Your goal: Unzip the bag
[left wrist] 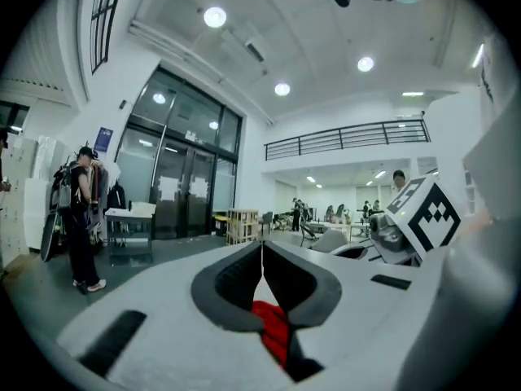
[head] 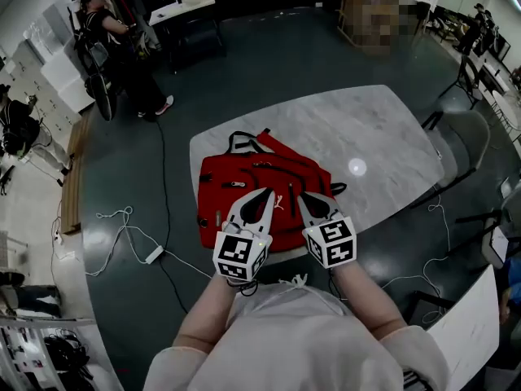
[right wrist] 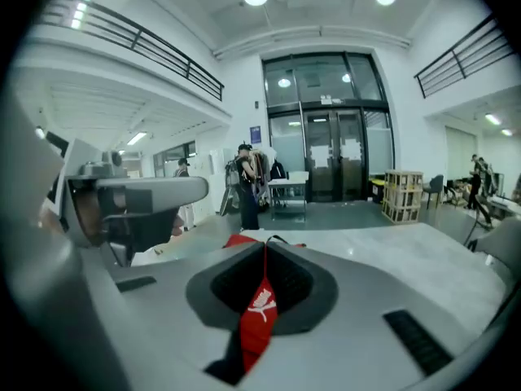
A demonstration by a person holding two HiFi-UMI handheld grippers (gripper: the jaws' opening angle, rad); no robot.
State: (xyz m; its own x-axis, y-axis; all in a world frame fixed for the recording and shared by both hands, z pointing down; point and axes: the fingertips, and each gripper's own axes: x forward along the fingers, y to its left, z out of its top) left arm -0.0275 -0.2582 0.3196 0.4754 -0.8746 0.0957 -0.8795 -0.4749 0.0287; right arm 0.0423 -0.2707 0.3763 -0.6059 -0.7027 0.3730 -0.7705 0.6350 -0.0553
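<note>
Lying at the near left of the marble table: one red bag. Left gripper jaws closed on red fabric; which part of the bag is unclear. Right gripper jaws closed on a red pull tab with a white leaping-cat logo; no lettering is legible.

1. A pale marbled table is filling the middle of the head view, its rounded top stretching from centre left towards the upper right.
2. A red bag is lying flat on it, covering the table's lower-left part and reaching its near edge.
3. The bag's black handle loop is resting on the tabletop at the bag's upper-left edge.
4. A bright spot of reflected light is glinting on the tabletop just right of the bag.
</note>
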